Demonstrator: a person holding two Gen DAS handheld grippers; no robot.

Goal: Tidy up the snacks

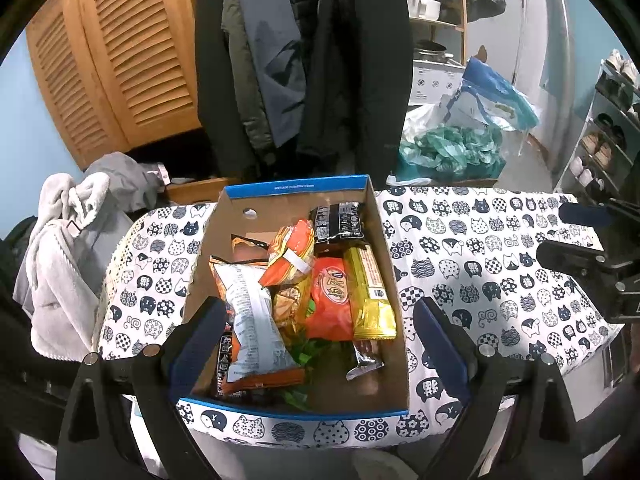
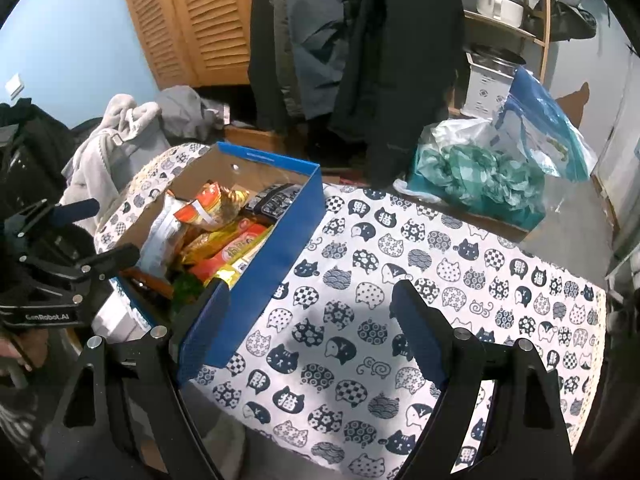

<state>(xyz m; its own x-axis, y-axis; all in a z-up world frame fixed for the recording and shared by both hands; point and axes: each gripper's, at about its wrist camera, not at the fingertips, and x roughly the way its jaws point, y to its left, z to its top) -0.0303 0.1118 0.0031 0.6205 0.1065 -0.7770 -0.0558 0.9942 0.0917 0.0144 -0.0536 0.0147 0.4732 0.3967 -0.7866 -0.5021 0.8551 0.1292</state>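
Note:
A blue-edged cardboard box [image 1: 386, 240] stands on the cat-print tablecloth [image 1: 480, 256] and holds several snack packets: a white and orange bag [image 1: 256, 320], an orange packet [image 1: 330, 300], a yellow bar [image 1: 370, 292], a black packet [image 1: 338, 222]. My left gripper [image 1: 320, 320] is open and empty above the box's near end. My right gripper [image 2: 310, 304] is open and empty over the cloth, right of the box [image 2: 280, 252]. The right gripper shows in the left wrist view [image 1: 588, 240], the left one in the right wrist view [image 2: 100, 236].
Coats [image 1: 304, 60] hang behind the table. A grey fleece [image 1: 68, 260] lies at the left. Plastic bags [image 2: 480, 172] sit past the far right edge. A louvred wooden cabinet [image 1: 112, 60] and a shoe rack [image 1: 608, 128] stand behind.

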